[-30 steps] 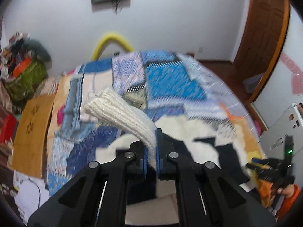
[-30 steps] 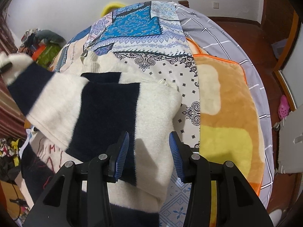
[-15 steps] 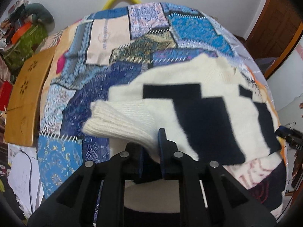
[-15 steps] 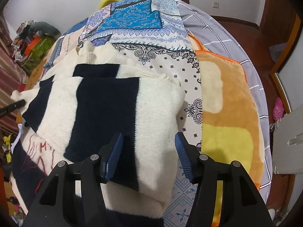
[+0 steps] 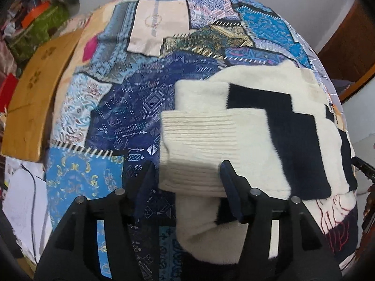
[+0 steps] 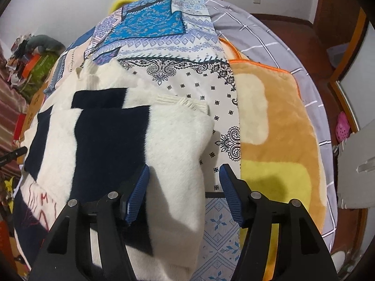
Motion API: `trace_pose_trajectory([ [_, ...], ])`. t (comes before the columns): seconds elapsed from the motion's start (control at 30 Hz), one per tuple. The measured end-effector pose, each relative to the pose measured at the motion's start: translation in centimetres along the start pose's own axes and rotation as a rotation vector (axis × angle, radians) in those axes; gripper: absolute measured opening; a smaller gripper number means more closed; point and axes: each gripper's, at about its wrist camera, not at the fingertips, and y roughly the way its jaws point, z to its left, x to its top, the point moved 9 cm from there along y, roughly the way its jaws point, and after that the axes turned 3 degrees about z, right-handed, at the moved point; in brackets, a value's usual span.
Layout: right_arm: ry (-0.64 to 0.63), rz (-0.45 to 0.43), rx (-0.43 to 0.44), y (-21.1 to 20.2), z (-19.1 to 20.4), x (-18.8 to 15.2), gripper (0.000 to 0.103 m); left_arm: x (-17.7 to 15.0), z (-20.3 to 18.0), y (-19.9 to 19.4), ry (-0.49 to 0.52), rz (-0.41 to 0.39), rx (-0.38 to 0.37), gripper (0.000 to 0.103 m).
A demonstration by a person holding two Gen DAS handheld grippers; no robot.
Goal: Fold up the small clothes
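**Bed with a folded sweater, both grippers spread**

Patchwork bedding in blue, white and beige prints (image 5: 131, 117) covers the bed that fills both views, under a white wall. On it lies the fluffy cream sweater with large navy blocks (image 5: 293, 135), folded over itself, with 1 cream ribbed cuff (image 5: 199, 145) laid across the top of the folded body. In the left wrist view the cuff's end lies between the fingers of the left gripper (image 5: 187, 180); its jaws are opening, and neither pad presses the knit, the left finger standing over the quilt beside the cuff. In the right wrist view the sweater's near right edge, a thick cream fold, lies between the fingers of the right gripper (image 6: 185, 182); these jaws are opening too, the left blue pad just beside the fabric and the right pad apart from it, over the printed quilt.

Beside the sweater, toward the right of the right wrist view, an orange and yellow plush blanket (image 6: 276, 140) lies on a grey sheet with white grid lines (image 6: 246, 23). At the bed's left edge in the left wrist view sits a curved wooden board (image 5: 35, 98), with a heap of mixed clutter (image 5: 39, 16) beyond it. Dark wooden floor (image 6: 304, 46) shows past the bed's far side.
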Motion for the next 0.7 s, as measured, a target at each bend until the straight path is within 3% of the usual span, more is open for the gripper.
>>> trace_pose_trajectory([
  [0.23, 0.032, 0.046, 0.041, 1.8, -0.1, 0.3, 0.058, 1.0, 0.1, 2.1, -0.061, 0.028, -0.073, 0.065],
  [0.5, 0.075, 0.053, 0.113, 3.2, 0.3, 1.4, 0.058, 2.5, -0.8, 2.7, -0.048, 0.015, -0.108, 0.065],
  [0.63, 0.111, 0.052, 0.153, 3.7, 0.2, 1.8, 0.058, 3.0, -1.3, 2.7, -0.055, -0.003, -0.150, 0.050],
  [0.7, 0.115, 0.051, 0.162, 3.9, 0.3, 1.9, 0.053, 3.2, -1.4, 2.6, -0.060, -0.012, -0.157, 0.042],
])
